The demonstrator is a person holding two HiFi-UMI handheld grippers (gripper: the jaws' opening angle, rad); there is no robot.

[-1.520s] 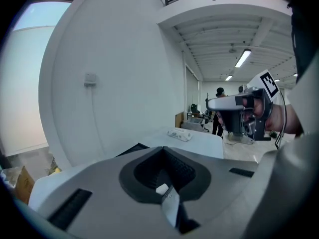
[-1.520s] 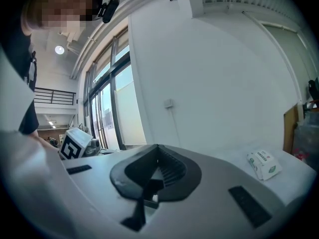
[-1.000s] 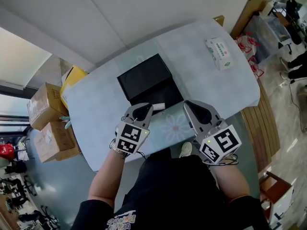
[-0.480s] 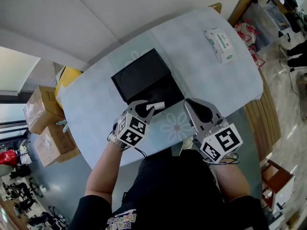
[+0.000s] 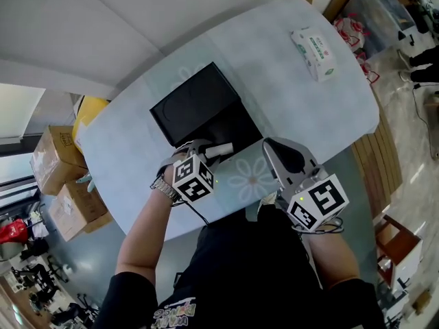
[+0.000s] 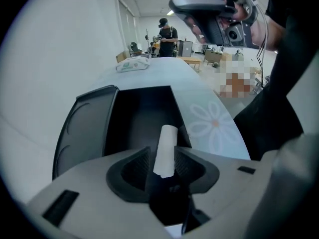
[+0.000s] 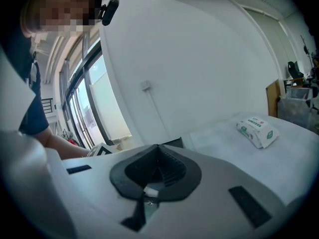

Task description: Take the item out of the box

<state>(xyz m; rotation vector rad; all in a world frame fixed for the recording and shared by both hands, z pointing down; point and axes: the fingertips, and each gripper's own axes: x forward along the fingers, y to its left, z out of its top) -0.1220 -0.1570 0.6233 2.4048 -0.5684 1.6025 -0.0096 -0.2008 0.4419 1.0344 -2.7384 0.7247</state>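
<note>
The left gripper (image 5: 200,147) has let go. 1 second ago its jaws were clamped on the white roll (image 6: 165,150). Now they are opening and stand wide, with the roll between the pads but not pressed by either. Over the same second the hand has rolled, so its marker cube faces a different way. The roll itself has hardly shifted from the near rim of the black box (image 5: 195,104).

My judgement is that the item isn't out yet. It sits at the box's near end, above the dark tray (image 6: 143,114), with the lid (image 6: 83,132) folded out to the left. This looks like a release for a fresh grip rather than a finished lift.

The roll is a short cylinder. Its long axis runs along the jaws and lengthwise over the tray. Its free end points toward the box's far end, and its near end is tucked between the pads.

The right gripper (image 5: 284,157) hovers just right of the box, off its near corner, with its jaws together and nothing between them.
</note>
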